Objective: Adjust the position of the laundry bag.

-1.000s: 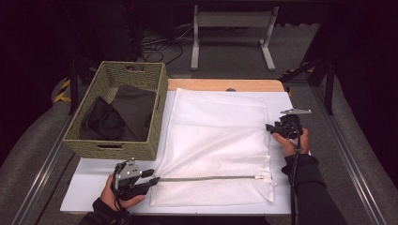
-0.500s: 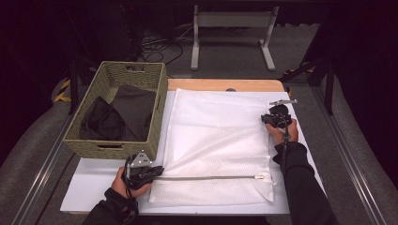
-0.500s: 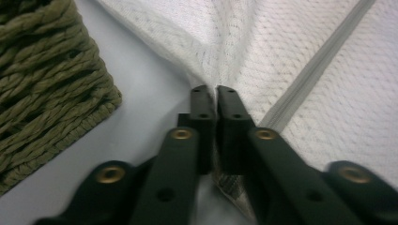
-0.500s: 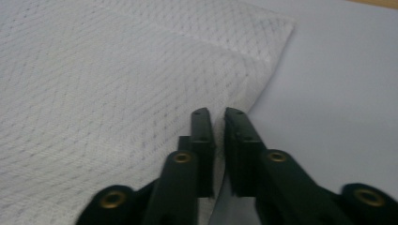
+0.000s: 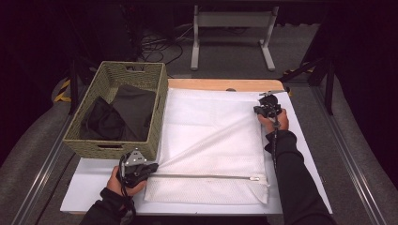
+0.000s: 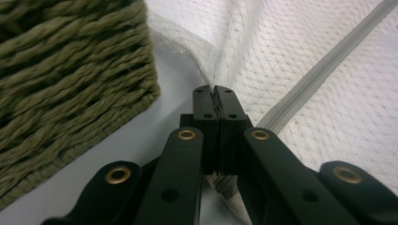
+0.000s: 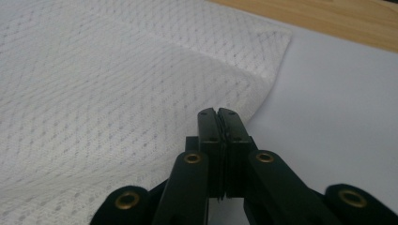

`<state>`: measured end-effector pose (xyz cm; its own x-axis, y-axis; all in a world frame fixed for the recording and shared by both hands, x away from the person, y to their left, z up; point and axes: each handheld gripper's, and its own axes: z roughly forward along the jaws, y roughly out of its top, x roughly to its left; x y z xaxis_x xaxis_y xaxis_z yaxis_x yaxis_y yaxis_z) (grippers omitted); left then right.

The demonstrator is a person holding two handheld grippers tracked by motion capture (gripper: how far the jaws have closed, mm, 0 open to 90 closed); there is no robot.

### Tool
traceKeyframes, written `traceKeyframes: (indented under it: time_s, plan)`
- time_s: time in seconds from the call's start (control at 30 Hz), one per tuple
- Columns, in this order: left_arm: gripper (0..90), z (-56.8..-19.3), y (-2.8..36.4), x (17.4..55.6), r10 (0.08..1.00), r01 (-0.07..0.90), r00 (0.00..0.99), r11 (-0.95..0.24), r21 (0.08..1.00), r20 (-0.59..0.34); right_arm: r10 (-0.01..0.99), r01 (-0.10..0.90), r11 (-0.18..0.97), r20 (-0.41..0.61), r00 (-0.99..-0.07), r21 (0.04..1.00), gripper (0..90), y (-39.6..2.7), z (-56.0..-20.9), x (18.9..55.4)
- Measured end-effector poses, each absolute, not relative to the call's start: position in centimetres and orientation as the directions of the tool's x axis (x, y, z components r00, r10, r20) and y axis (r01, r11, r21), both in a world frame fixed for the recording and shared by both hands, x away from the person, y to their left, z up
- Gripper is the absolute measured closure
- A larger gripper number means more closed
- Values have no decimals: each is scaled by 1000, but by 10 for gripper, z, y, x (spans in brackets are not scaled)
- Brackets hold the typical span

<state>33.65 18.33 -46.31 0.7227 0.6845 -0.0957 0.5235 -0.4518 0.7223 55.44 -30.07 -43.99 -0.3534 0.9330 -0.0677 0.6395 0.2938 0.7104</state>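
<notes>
On the worktop (image 5: 309, 154) | our left tongs (image 6: 216, 96) pinch the mesh bag (image 5: 211, 140) at its zipper (image 5: 206, 176) end | our right tongs (image 7: 217, 115) clamp its far edge.

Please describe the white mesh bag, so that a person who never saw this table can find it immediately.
Start from the white board on the table; beside the green woven basket lies the white mesh bag, spread flat. Both grippers are shut on its edges: the left gripper near the basket, the right gripper at the far right. Unlike the dark clothes in the basket, it is pale netting with a grey zipper.
</notes>
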Motion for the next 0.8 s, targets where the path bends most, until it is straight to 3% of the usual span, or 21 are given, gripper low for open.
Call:
traceKeyframes:
  time_s: [0.17,0.23,0.33,0.57,0.8]
  plan:
    - [852,-463,182,337,672,504,736,-464,729,-81,932,621,303,-90,-351,723,845,-295,-433,556]
    - [789,-463,183,334,662,484,746,-466,741,-71,933,613,296,-85,-349,732,740,-300,-429,552]
    - [732,-459,187,326,644,446,763,-472,760,-48,939,595,264,-61,-339,759,682,-310,-419,540]
    - [532,-456,202,309,633,413,774,-465,784,-32,911,526,220,20,-413,821,620,-338,-401,459]
    - [369,-464,206,298,644,465,761,-456,759,-79,864,530,265,46,-502,806,605,-346,-413,372]
